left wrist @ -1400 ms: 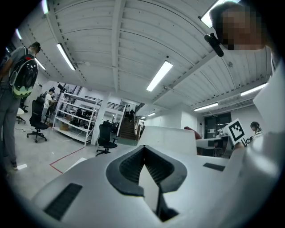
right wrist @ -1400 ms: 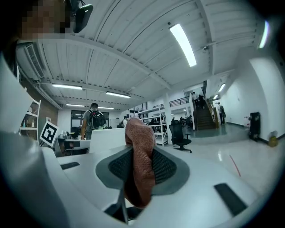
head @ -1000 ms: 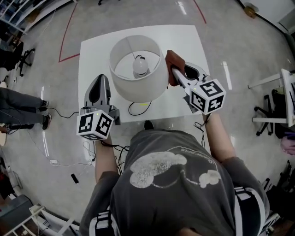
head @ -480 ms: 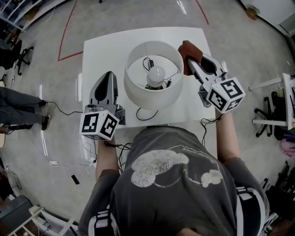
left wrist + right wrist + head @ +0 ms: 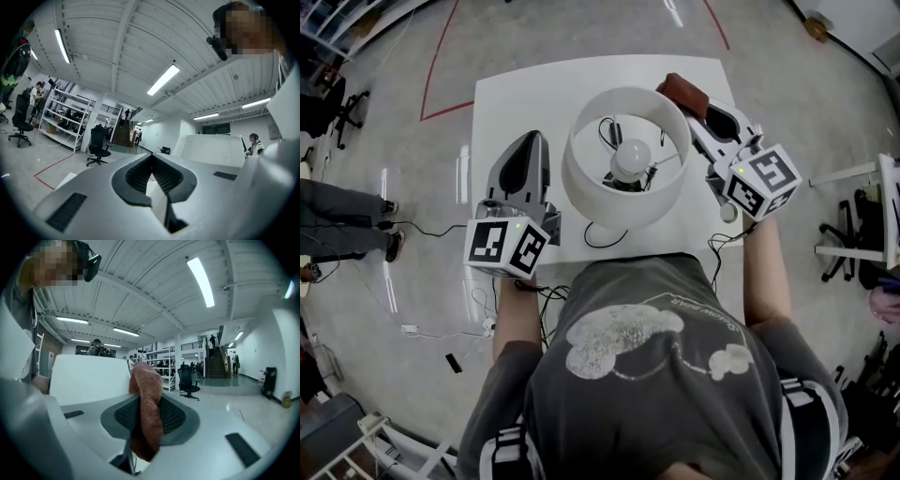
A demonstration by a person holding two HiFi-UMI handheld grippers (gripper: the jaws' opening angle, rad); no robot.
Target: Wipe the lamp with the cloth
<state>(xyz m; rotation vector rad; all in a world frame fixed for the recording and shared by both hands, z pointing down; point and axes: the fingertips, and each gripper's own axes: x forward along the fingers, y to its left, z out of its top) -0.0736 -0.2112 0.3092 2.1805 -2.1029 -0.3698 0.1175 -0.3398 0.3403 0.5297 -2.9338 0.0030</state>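
Holding the cloth (image 5: 682, 91) in your right tool (image 5: 701, 114), you have it at the far right side of the lamp (image 5: 619, 199), just beside the outer wall of the white shade near its upper rim. The right gripper view shows the two jaws clamped on a fold of the brown cloth, with the rest of it standing up above the tips and the shade wall close behind it on the left. Whether the cloth really presses on the shade, I cannot tell from these views.

Your left tool (image 5: 534, 141) lies low over the table (image 5: 502, 94), to the left of the lamp and apart from it. Its jaws are together and nothing is between them. It does not steady the lamp.

The lamp stands upright near the middle of the table, the bulb (image 5: 630, 161) visible down inside the shade and a black cord (image 5: 596, 238) running out from under it toward you.

As a judgement, the first part is done: the cloth is picked up and brought to the lamp. The wiping itself seems to be under way or only beginning on the right side. The shade shows no dust or marks, so you cannot read how much is already cleaned. The near side, the left side and the lower parts probably remain.
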